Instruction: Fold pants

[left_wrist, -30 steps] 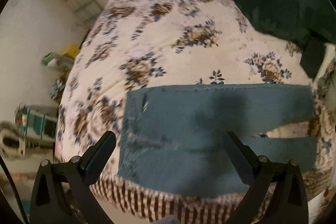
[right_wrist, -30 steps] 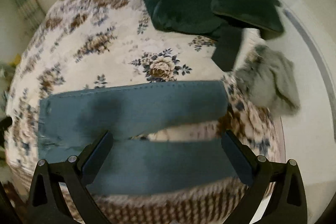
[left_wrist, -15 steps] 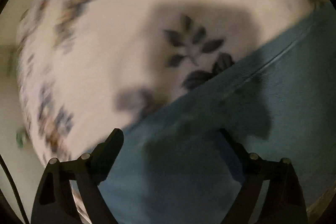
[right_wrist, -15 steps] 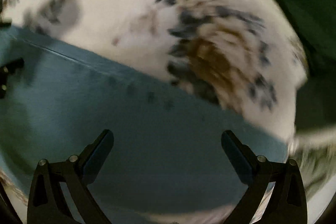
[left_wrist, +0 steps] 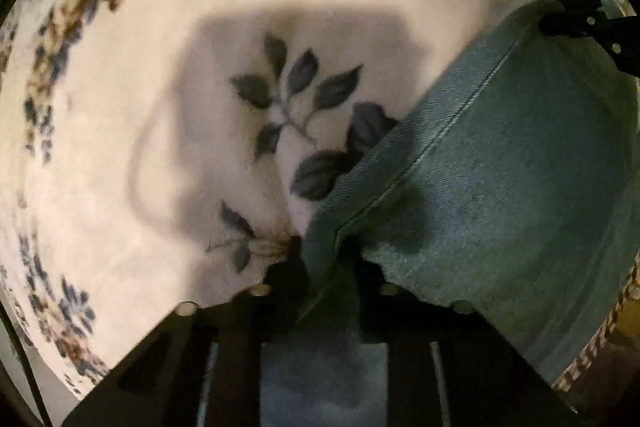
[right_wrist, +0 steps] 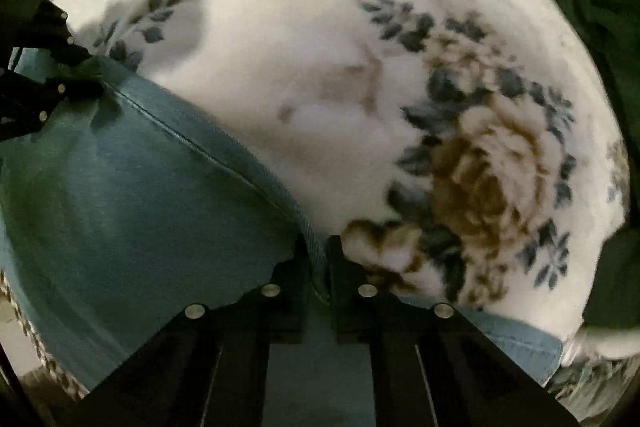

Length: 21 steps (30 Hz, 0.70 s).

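Both grippers have dropped onto the pants: left gripper and right gripper pinch its seamed far edge at frame bottom, presumably to lift it for folding.

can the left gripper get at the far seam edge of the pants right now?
Likely yes, it looks there already: the left gripper is shut on the seamed edge of the pants, denim bunched between its fingers. Nothing lies between them; only the floral bedspread sits beside.
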{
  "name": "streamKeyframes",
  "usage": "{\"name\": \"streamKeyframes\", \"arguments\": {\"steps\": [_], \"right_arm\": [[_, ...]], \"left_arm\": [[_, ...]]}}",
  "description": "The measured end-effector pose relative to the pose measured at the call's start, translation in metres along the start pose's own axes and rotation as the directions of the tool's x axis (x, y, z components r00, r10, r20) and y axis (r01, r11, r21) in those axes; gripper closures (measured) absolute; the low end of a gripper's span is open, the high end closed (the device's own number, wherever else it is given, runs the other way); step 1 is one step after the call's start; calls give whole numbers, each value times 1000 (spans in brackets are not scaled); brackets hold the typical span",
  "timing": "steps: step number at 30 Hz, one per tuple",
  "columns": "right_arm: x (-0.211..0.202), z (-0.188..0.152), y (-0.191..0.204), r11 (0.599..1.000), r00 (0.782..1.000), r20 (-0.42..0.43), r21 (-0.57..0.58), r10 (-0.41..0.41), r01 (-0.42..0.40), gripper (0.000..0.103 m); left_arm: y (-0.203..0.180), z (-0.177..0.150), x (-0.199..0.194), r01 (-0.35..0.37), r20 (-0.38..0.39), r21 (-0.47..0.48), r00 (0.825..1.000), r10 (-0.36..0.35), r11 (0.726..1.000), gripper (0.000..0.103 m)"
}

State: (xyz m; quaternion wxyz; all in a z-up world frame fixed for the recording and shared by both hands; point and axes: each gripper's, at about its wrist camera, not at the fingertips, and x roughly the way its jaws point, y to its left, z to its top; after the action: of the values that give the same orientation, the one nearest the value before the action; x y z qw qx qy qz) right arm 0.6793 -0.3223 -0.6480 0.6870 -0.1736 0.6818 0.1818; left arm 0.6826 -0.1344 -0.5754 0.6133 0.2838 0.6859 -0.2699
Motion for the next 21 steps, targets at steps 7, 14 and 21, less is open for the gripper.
{"name": "streamKeyframes", "arguments": {"steps": [7, 14, 21], "right_arm": [[-37, -61, 18, 996, 990, 139, 88, -25, 13, 96], [-123, -158, 59, 993, 984, 173, 116, -50, 30, 96], [-81, -293, 167, 983, 981, 74, 51, -181, 178, 95]], "left_arm": [[4, -59, -84, 6, 175, -179, 984, 26, 984, 96], [-88, -170, -127, 129, 270, -434, 963, -7, 892, 96], [-189, -231, -26, 163, 77, -594, 986, -146, 788, 96]]}}
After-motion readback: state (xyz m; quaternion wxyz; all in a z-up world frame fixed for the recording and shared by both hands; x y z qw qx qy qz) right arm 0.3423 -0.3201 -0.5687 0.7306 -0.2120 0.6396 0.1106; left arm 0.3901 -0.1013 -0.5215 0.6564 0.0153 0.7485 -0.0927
